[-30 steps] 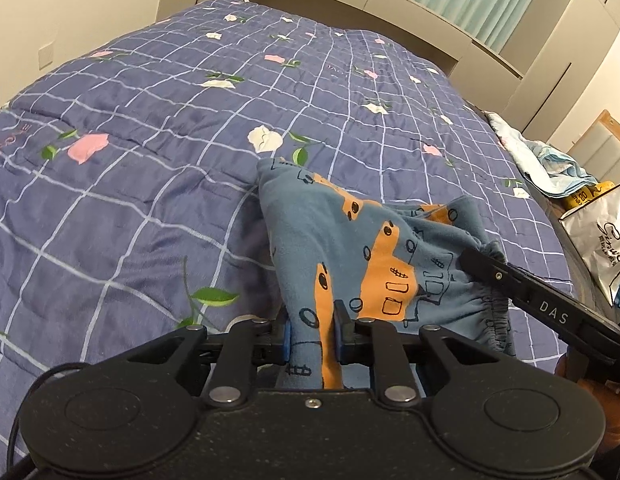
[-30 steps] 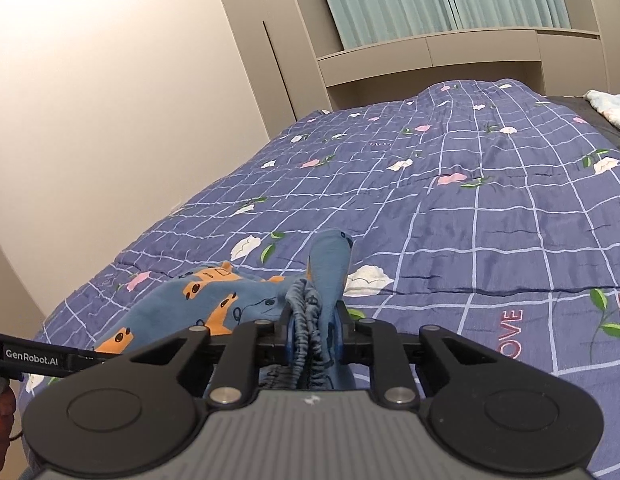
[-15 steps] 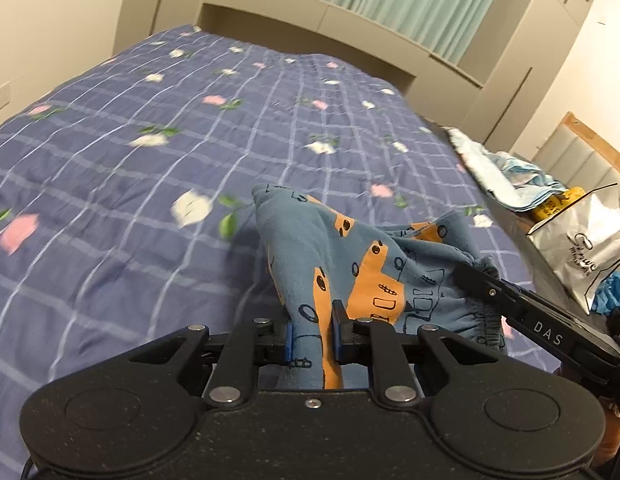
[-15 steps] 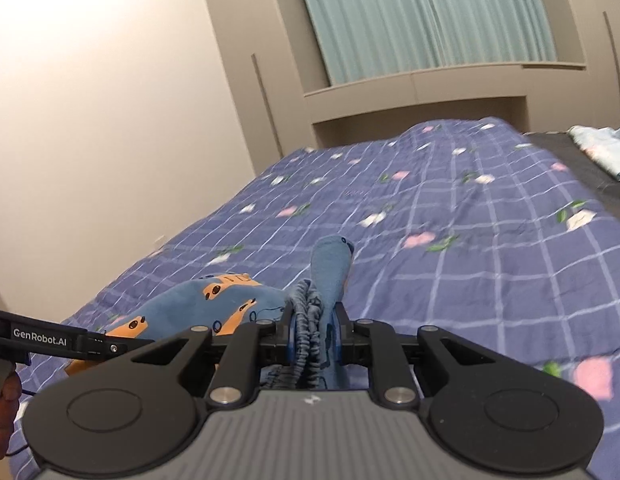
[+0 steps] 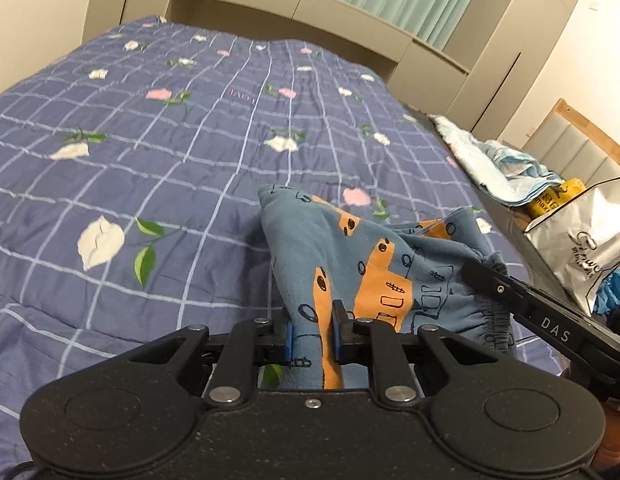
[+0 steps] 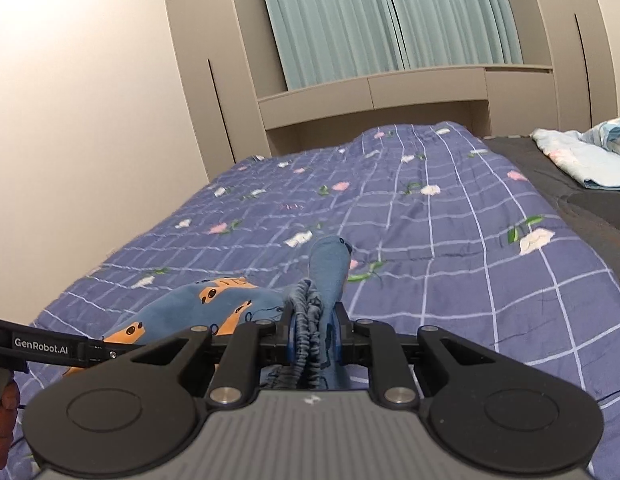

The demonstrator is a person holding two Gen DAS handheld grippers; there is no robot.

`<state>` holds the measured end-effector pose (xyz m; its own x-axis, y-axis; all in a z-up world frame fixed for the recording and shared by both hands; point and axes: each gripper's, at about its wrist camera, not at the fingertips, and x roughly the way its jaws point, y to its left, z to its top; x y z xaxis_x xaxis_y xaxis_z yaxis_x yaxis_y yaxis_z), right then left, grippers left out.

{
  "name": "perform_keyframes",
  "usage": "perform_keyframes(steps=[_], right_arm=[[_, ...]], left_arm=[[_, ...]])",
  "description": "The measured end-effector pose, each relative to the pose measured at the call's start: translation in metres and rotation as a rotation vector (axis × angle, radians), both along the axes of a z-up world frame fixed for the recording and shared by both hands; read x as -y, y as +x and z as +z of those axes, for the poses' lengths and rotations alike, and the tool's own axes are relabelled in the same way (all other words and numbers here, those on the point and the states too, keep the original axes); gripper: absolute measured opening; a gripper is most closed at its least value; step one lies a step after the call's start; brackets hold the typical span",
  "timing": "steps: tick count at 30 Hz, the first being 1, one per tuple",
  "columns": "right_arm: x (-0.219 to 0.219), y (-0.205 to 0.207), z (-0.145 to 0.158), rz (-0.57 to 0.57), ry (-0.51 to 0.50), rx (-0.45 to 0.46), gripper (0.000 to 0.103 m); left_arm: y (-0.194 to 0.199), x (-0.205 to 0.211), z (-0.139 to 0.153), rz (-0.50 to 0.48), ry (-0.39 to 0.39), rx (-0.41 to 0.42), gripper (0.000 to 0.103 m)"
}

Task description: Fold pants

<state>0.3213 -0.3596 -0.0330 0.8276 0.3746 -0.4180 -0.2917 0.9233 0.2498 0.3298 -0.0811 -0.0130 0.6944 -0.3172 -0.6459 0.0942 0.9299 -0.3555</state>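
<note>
Blue cotton with orange patches fills the middle of the left wrist view: the pants (image 5: 374,256) are bunched and lifted off the quilt (image 5: 169,152), and the left gripper (image 5: 313,336) has its two blue-padded fingers clamped on a fold of them. The cloth below the pads is hidden behind the gripper body. At right the right gripper (image 5: 480,270) comes in from the edge, its tip buried in the gathered waistband, so its pads cannot be seen here. The far hem of the pants ends near a pink flower; beyond it the quilt runs bare to the headboard. Along the right edge of the bed lie a pale blue cloth (image 5: 494,160) and a white bag (image 5: 586,236), partly cut off.

In the right wrist view the right gripper (image 6: 313,336) grips the ruffled elastic waistband, and one leg of the pants (image 6: 328,268) stands up past it. The left gripper (image 6: 61,350) enters low at left, its tip hidden behind the right gripper body. Open quilt (image 6: 450,220) lies ahead and to the right.
</note>
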Motion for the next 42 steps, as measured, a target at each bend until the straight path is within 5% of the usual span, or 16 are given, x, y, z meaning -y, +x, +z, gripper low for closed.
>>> perform_keyframes(steps=[11,18,32,42], right_arm=[[0.012,0.008,-0.021,-0.026,0.019,-0.035,0.023],[0.013,0.008,-0.023,-0.060,-0.011,-0.031,0.039],[0.012,-0.006,-0.017,-0.087,-0.060,0.010,0.098],[0.012,-0.034,-0.001,-0.144,-0.099,0.055,0.103]], left_arm=[[0.003,0.001,-0.013,0.004,0.018,-0.024,0.020],[0.004,0.002,-0.016,0.013,0.023,-0.042,0.027],[-0.005,0.000,-0.001,0.063,0.078,0.003,0.098],[-0.034,0.004,0.016,0.114,0.225,0.096,0.102]])
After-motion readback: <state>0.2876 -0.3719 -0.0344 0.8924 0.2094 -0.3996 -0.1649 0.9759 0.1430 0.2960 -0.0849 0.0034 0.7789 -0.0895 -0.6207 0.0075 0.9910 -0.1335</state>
